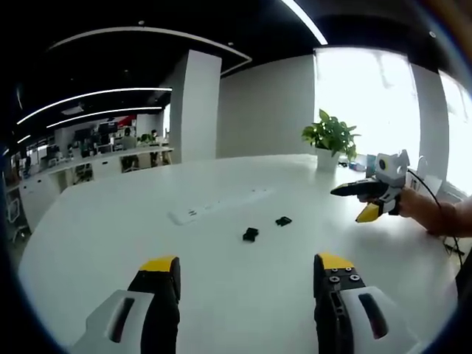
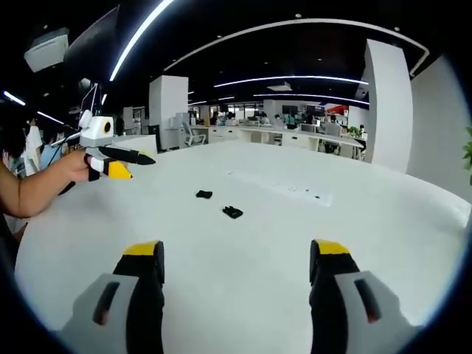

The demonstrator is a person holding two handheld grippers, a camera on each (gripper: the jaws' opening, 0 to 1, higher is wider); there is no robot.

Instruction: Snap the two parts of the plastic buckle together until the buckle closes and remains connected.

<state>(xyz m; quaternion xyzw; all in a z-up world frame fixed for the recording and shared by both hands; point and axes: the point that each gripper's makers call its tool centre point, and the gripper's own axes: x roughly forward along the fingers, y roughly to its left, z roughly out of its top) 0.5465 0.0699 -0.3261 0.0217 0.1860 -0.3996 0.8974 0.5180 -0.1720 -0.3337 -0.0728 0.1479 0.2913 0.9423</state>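
Tongs hover over a wide white table [image 1: 110,221] in an open-plan office. The left gripper [image 1: 247,269] holds its yellow-tipped jaws spread wide and empty, and the right gripper [image 2: 236,254] does the same. In the left gripper view the right gripper appears held in a person's hand [image 1: 413,206], also parted. Ahead of both, two black buckle parts lie apart on the tabletop: one buckle half [image 1: 251,234] nearer, the other buckle half [image 1: 283,220] just beyond it. A potted plant [image 1: 330,140] stands at the table's far edge.
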